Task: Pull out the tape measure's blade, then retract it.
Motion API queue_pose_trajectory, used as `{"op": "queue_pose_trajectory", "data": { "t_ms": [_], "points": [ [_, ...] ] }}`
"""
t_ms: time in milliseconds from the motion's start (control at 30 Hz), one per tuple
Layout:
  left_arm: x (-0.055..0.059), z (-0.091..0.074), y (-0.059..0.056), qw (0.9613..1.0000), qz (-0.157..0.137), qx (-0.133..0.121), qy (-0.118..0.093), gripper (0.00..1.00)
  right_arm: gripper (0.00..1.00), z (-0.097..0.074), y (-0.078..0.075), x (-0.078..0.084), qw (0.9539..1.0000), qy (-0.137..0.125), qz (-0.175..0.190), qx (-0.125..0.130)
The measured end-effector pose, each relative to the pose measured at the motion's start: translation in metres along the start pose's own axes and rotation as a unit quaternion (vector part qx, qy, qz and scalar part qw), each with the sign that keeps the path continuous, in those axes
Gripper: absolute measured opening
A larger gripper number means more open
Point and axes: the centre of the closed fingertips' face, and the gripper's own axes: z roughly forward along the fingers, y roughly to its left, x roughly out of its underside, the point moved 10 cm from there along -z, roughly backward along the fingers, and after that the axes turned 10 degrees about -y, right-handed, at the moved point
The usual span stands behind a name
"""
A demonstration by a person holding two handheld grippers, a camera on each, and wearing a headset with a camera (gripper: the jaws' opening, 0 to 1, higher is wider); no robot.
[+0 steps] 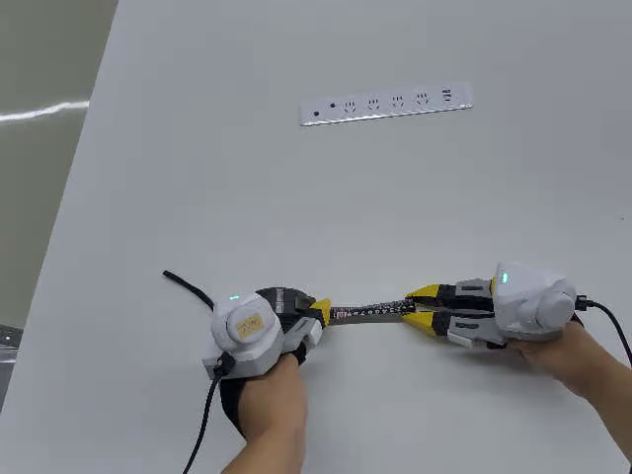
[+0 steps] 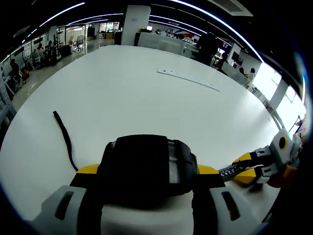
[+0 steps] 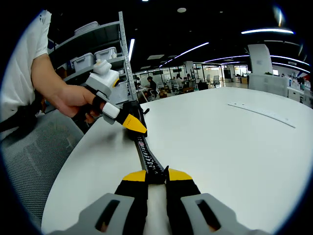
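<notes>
A black tape measure case [image 1: 286,302] sits at the near edge of the white table, with my left gripper [image 1: 311,318] shut around it; in the left gripper view the case [image 2: 146,166] bulges between the yellow pads. A short length of blade [image 1: 367,312] runs rightward from the case to my right gripper [image 1: 413,304], which is shut on the blade's end. In the right gripper view the blade [image 3: 146,155] stretches from the closed yellow tips [image 3: 157,175] to the case [image 3: 136,113] held by the other gripper. A black wrist strap [image 1: 188,287] trails left from the case.
A white power strip [image 1: 385,104] lies flat at the far middle of the table [image 1: 296,197]. The table's left edge [image 1: 59,217] drops to the floor. Black cables hang from both grippers near the front edge.
</notes>
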Motion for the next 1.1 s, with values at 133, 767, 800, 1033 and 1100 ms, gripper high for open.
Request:
{"op": "queue_pose_trajectory", "data": {
  "t_ms": [133,767,800,1033,1100],
  "points": [
    [0.000,0.000,0.000,1.0000,0.000,0.000,-0.001,0.73,0.12,0.004,0.000,0.000,1.0000,-0.001,0.001,-0.002],
    [-0.001,0.002,-0.002,1.0000,-0.001,0.000,-0.001,0.73,0.12,0.025,0.004,-0.004,0.9999,-0.004,0.002,-0.014],
    [-0.001,0.002,-0.002,1.0000,-0.001,0.000,-0.001,0.73,0.12,0.026,0.005,-0.004,0.9999,-0.004,0.002,-0.015],
    [-0.001,0.002,-0.002,1.0000,-0.001,0.000,-0.001,0.73,0.12,0.035,0.007,-0.006,0.9998,-0.005,0.002,-0.017],
    [0.000,0.002,-0.002,1.0000,-0.001,0.000,-0.001,0.73,0.12,0.039,0.008,-0.006,0.9998,-0.006,0.002,-0.018]
  ]
}}
